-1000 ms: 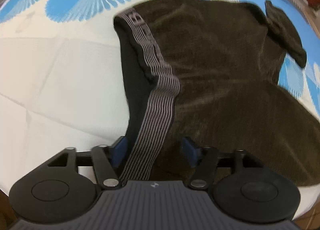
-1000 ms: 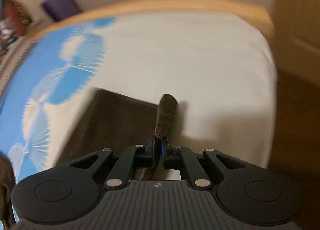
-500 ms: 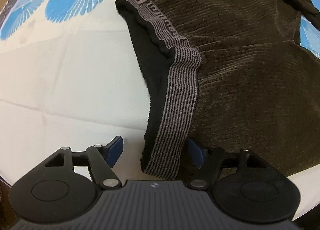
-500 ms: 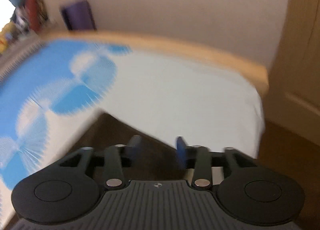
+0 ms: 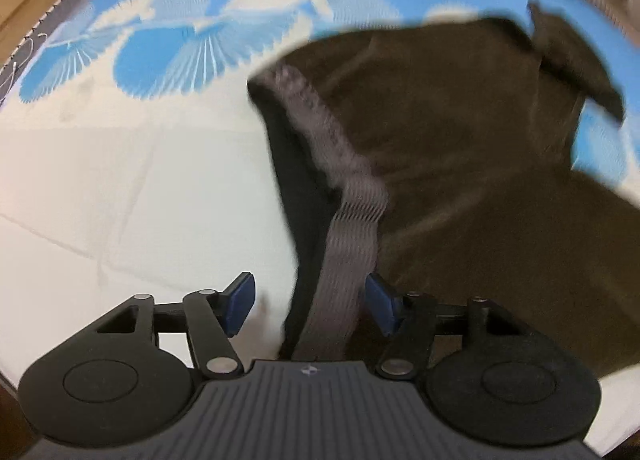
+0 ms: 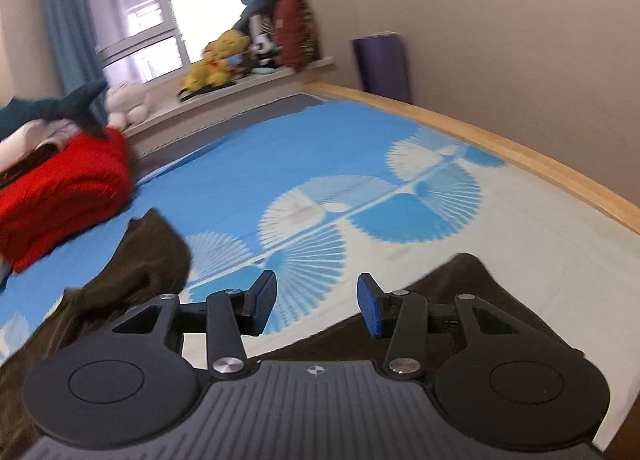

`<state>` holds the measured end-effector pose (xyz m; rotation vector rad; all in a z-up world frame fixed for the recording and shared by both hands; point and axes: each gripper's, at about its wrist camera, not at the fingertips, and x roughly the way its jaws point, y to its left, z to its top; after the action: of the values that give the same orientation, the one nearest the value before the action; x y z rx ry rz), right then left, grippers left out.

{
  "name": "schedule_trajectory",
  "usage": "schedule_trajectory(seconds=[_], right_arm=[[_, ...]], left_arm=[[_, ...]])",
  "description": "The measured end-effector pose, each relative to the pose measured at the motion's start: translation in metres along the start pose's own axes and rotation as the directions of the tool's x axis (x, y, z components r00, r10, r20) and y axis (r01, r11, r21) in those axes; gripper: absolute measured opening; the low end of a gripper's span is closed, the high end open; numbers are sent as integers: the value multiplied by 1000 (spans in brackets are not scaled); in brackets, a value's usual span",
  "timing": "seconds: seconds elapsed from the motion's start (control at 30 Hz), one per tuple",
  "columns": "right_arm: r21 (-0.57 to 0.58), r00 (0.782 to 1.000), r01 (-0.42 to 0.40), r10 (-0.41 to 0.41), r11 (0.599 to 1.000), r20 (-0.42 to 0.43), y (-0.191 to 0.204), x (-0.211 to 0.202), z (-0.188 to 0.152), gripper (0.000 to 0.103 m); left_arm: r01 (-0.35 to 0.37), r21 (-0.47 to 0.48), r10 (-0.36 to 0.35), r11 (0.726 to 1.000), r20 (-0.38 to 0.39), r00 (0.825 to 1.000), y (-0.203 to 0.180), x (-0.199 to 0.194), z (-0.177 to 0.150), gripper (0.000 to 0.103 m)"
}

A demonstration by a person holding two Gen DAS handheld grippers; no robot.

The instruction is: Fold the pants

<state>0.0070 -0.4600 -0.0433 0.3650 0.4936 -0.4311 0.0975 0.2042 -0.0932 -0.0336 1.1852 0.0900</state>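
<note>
Between the closing left jaws: the pants' waistband (image 5: 348,256).

Dark brown ribbed cloth pants (image 5: 460,164) with a grey striped elastic waistband (image 5: 348,228) lie on a matt printed bed sheet (image 5: 120,196). Matt black plastic, metal rivets and blue pads (image 5: 240,302) mark the left hand-held gripper (image 5: 306,300). Upper right, a smooth pale wooden bed frame (image 6: 520,156) edges the sheet.

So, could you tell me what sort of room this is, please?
Most likely a bedroom: the pants lie on a bed with a blue-patterned sheet, and plush toys line the sill under a curtained window.
</note>
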Motion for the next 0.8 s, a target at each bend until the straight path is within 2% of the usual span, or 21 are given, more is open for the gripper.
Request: schedule_trajectory(seconds=[0.1,0.13,0.17,0.27,0.33,0.37,0.43,0.5,0.57,0.7,0.8], right_arm=[[-26,1000,-13,13,1000,-5,21,0,-2,45],[-26,1000,-22,21,999,-5,26,-3,-3,44],[-28,999,-32,32,999,-5,33,-2,-3,42],[-20,997,-75,75,997,5,54,-14,-7,25],[17,993,-117,117,993,0,62,-12,-5,7],[43,991,-132,132,990,0,65,-12,-5,5],[115,987,-158,159,981,4,67,-11,-4,5],[170,983,-180,182,969,7,71,-7,-3,5],[206,977,-209,214,956,2,74,-2,-2,5],[197,965,-251,261,948,-28,90,14,-2,6],[153,957,-276,287,949,-53,110,25,-3,6]], left_arm=[[45,-34,-41,998,93,995,-6,-19,5,56],[51,-41,-46,998,115,992,-9,-24,6,46],[60,-46,-53,997,133,990,-11,-26,7,29],[66,-54,-56,996,181,982,-18,-35,13,7],[75,-64,-60,995,207,977,-20,-39,15,5],[78,-71,-62,994,214,975,-22,-42,15,5],[82,-85,-61,993,226,972,-22,-44,19,5],[112,-86,-87,990,255,963,-28,-47,23,5],[148,-73,-126,986,249,960,-40,-48,29,5],[183,-2,-177,983,246,953,-97,-48,62,5],[244,19,-241,970,250,938,-145,-41,87,6]])
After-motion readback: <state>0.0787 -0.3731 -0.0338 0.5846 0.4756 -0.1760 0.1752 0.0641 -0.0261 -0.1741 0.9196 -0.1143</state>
